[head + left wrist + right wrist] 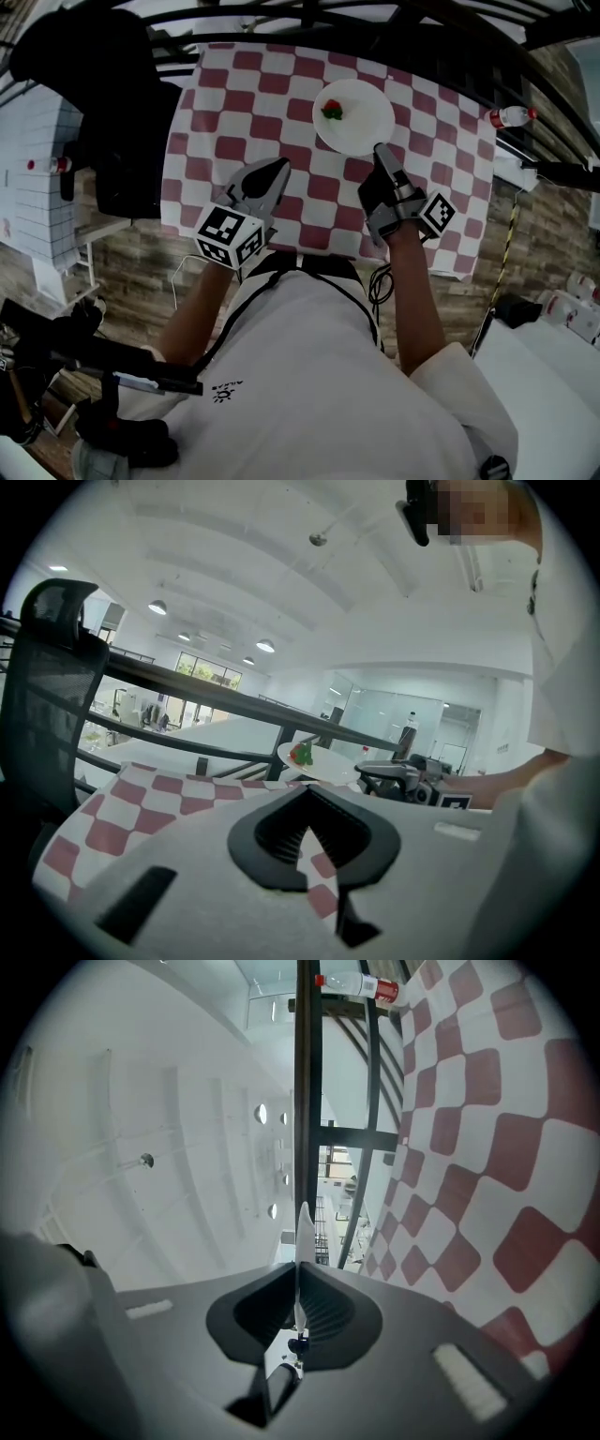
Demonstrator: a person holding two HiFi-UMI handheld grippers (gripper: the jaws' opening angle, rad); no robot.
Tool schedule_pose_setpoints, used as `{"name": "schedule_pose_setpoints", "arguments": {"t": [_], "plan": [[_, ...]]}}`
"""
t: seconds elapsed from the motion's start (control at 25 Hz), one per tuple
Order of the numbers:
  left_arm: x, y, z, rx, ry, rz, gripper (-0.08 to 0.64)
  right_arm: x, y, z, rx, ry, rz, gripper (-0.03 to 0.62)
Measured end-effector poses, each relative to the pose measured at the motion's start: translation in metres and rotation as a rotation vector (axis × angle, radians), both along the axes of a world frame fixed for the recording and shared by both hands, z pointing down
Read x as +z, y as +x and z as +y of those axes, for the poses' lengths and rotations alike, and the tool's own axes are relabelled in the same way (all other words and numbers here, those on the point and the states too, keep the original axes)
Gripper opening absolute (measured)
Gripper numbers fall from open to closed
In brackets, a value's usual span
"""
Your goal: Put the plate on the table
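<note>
One desk carries a red-and-white checked cloth. One black chair stands against its left edge, and a black railing runs along its far edge. One white plate (round, so no long axis to speak of) is level and face up over the far right part of the desk; whether it touches the cloth I cannot tell. The right hand-held gripper is clamped on the plate's near rim. The left hand-held gripper, jaws together and empty, hangs over the desk's near half, left of the plate and apart from it. One red-capped bottle lies beyond the right edge, by the far corner. One small red-and-green item rests on the plate's left side.
</note>
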State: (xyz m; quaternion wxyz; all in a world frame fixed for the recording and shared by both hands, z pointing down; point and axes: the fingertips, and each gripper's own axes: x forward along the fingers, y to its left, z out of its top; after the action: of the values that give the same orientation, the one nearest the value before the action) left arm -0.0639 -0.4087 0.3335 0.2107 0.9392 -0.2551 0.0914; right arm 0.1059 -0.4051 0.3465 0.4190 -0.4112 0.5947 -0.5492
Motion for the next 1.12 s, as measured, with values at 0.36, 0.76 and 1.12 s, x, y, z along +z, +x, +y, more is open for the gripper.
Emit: {"name": "schedule_pose_setpoints", "arguments": {"t": [0.36, 0.76, 1.12], "plan": [[0.009, 0.028, -0.033, -0.068, -0.007, -0.017, 0.002, 0.033, 0.039, -0.052, -0.027, -0.025, -0.014, 0.021], [0.028, 0.042, -0.066, -0.141, -0.019, -0.048, 0.002, 0.083, 0.067, -0.11, -0.053, -0.036, -0.019, 0.021], [0.045, 0.061, -0.093, -0.191, -0.037, -0.035, 0.002, 0.122, 0.071, -0.151, -0.096, -0.039, -0.016, 0.021]]}}
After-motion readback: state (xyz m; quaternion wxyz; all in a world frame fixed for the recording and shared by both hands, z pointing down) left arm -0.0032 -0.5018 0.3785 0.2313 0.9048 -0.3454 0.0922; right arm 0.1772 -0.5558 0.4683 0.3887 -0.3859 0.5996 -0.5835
